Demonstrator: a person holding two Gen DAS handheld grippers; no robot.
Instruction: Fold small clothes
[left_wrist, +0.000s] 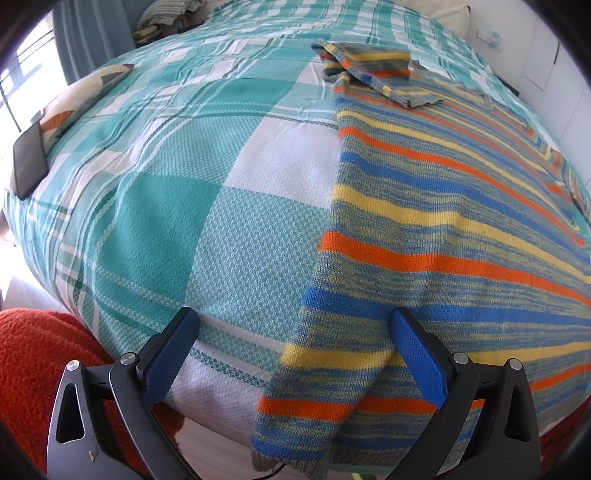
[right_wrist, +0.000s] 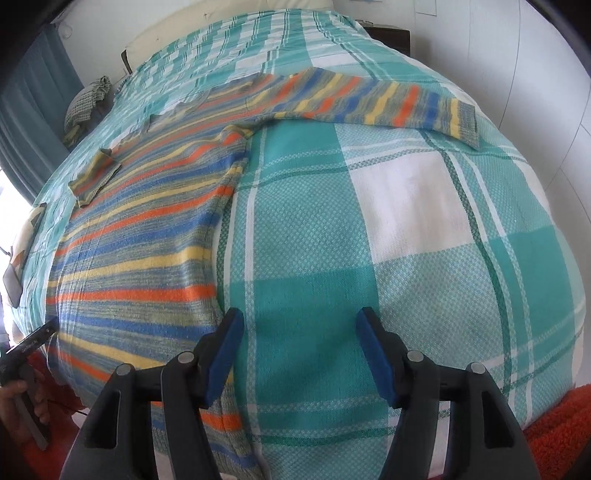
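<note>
A striped knit sweater (left_wrist: 443, 221) in orange, blue, yellow and grey lies flat on a teal checked bedspread (left_wrist: 177, 221). Its left sleeve (left_wrist: 373, 70) is folded in over the chest. Its right sleeve (right_wrist: 369, 99) stretches out sideways. My left gripper (left_wrist: 291, 325) is open just above the sweater's lower left corner (left_wrist: 310, 398), which hangs over the bed edge. My right gripper (right_wrist: 299, 325) is open above the bedspread (right_wrist: 369, 258), just right of the sweater's (right_wrist: 147, 240) lower right edge. Neither holds anything.
A dark phone (left_wrist: 29, 162) lies on a patterned pillow at the left bed edge. An orange rug (left_wrist: 37, 362) covers the floor below. A bundled checked cloth (right_wrist: 86, 99) sits at the far left. White walls bound the right.
</note>
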